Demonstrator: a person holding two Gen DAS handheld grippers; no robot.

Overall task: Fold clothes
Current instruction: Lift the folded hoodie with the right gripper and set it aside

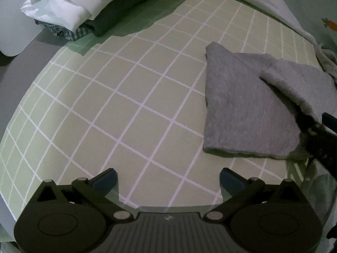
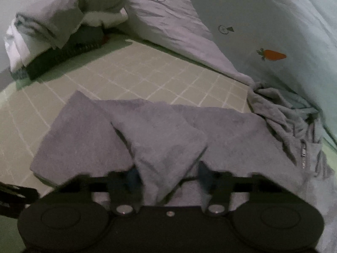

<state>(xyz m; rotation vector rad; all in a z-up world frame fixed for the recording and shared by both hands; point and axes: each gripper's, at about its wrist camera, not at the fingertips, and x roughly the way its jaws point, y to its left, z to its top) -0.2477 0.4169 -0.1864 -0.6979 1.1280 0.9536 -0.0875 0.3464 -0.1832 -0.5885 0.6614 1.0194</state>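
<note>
Both fingers of the left gripper stand at the bottom of the left wrist view, spread wide, with only the bare checked sheet between them; these jaws hold nothing. That sheet is pale green with thin white lines and covers a bed.

On its right part lies the grey garment, partly folded, with one flap lifted up toward the right gripper, which shows there only as a dark shape at the frame edge.

From the right wrist view, the right gripper has its jaws half closed, and a raised fold of the grey garment hangs between the blue pads. Whether the pads really press on the cloth I cannot tell (the picture is blurred here). More of the garment spreads to the right, crumpled, with a metal zipper showing.

At the far left corner sits a pile of folded clothes, white on top and darker pieces below. A light duvet with a carrot print lies along the far right side.
</note>
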